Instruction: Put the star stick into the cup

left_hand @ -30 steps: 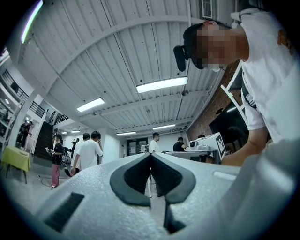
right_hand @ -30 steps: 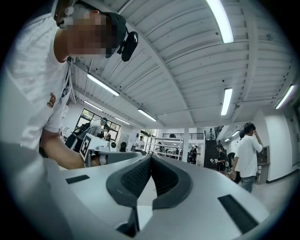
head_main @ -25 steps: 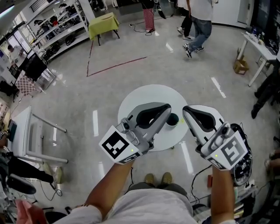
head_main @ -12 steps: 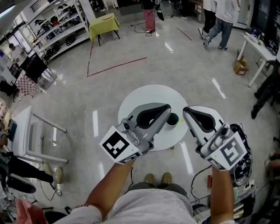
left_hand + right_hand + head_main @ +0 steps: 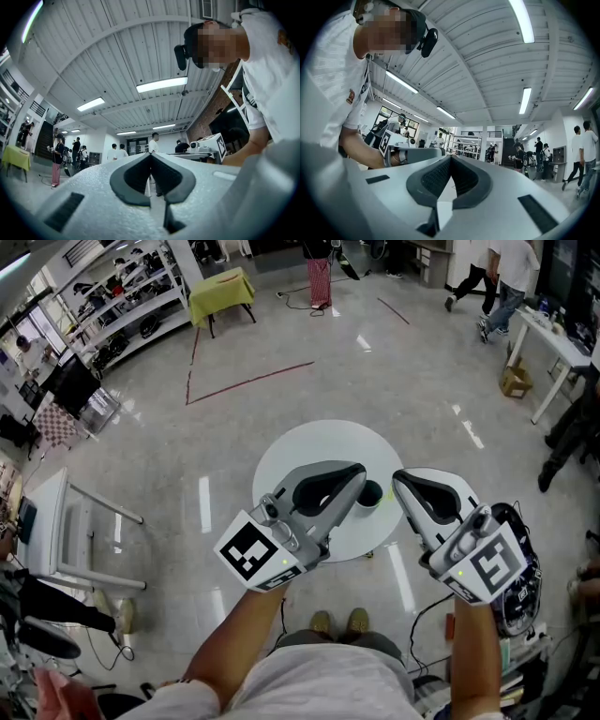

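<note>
In the head view a dark green cup stands on the near right part of a round white table. I see no star stick in any view. My left gripper is held above the table with its tips just left of the cup, shut and holding nothing. To the right of the cup, my right gripper is likewise shut and holds nothing. Both gripper views look up at the ceiling. The left gripper and the right gripper each show their tips meeting.
A green-covered table and shelves stand at the far left. A white desk and a cardboard box are at the far right. A white frame lies left of me. A person walks at the back right.
Both grippers have stayed where they were. The people walking in the background have moved to the right.
</note>
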Demonstrator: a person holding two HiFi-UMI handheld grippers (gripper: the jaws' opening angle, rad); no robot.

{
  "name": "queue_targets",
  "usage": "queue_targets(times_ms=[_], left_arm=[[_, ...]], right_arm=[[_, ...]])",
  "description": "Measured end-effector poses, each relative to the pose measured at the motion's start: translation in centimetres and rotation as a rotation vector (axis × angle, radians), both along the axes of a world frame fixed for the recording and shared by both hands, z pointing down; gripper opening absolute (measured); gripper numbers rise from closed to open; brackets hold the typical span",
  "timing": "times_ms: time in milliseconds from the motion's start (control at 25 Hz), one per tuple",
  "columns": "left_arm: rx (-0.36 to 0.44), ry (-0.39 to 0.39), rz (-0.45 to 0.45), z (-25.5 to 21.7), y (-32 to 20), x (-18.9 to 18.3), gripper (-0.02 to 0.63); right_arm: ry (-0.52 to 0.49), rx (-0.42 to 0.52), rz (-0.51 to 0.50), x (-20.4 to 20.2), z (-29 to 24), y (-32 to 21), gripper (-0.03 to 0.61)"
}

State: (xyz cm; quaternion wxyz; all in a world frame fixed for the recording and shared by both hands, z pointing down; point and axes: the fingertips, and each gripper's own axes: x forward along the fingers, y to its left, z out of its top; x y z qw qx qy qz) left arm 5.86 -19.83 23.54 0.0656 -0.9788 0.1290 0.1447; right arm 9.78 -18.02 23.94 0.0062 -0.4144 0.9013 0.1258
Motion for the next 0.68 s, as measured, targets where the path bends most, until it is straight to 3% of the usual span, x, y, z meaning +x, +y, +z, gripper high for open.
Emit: queue_targets(times_ms=[680], left_arm=[[-0.01, -0.008, -0.007, 0.22, 0.2, 0.2, 0.015]], right_arm=[[-0.005, -0.01, 0.009, 0.68, 0.16, 0.09, 0.011]])
